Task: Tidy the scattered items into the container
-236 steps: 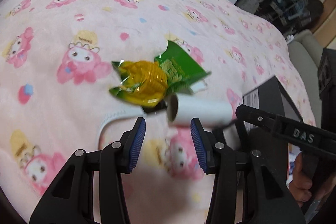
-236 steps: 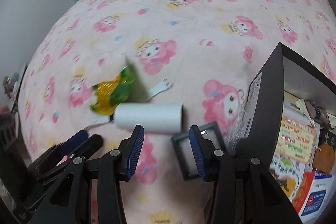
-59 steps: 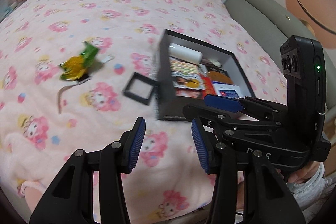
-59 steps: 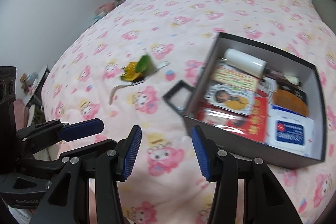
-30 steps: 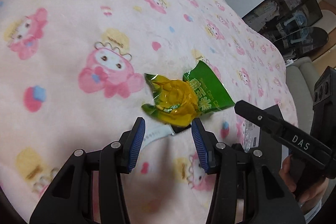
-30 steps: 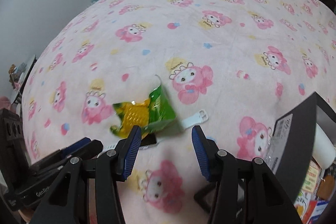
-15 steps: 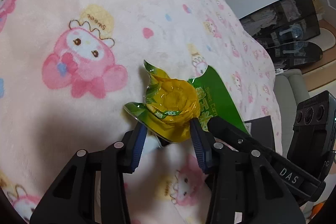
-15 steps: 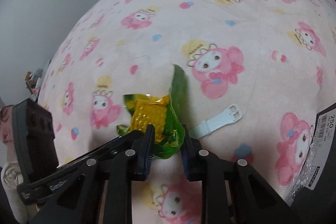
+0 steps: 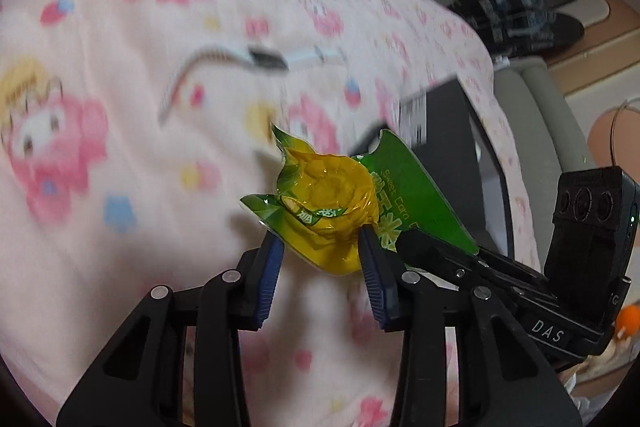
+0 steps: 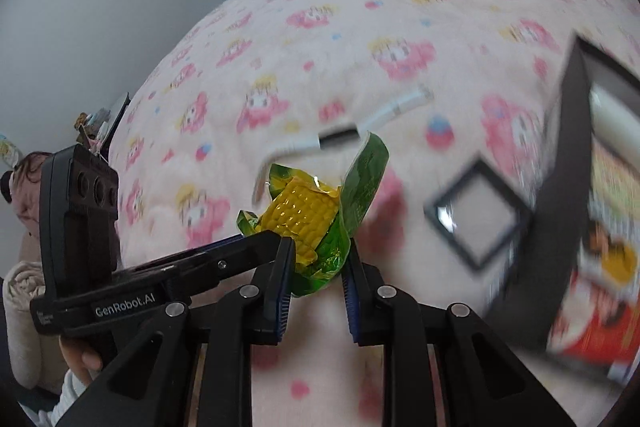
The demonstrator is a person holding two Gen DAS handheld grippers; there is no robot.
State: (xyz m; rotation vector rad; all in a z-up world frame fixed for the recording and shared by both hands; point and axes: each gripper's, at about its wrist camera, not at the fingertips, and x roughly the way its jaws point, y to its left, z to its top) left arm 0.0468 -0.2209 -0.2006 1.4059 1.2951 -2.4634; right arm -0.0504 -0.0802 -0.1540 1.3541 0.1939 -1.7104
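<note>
Both grippers clamp the same thing: the left gripper (image 9: pixel 320 251) has its blue pads pressed against the lower sides of the corn packet (image 9: pixel 332 211), and the right gripper (image 10: pixel 318 259) pinches the same corn packet (image 10: pixel 316 223) from the other side, its jaws drawn in close on the green wrapper. The packet hangs in the air between them, above the pink blanket (image 9: pixel 100 27), with its yellow cob end facing the left camera and its green flap sticking up. How much of the wrapper sits inside each set of jaws is hidden by the pads themselves. In the left wrist view the right gripper's finger covers the packet's lower green edge.

Beyond the packet, a watch (image 9: pixel 256 59) lies on the blanket with its pale strap curved out to the left; motion blur smears it, so its face cannot be read. In the right wrist view the same watch (image 10: pixel 340 139) shows as a streak just behind the packet's flap. A small black square frame (image 10: pixel 476 215) lies flat beside the black box (image 10: pixel 568 115), which is cut off at the right edge; its contents are only blurred patches of red, yellow and white. In the left wrist view the box (image 9: pixel 452 131) is partly hidden behind the packet.
</note>
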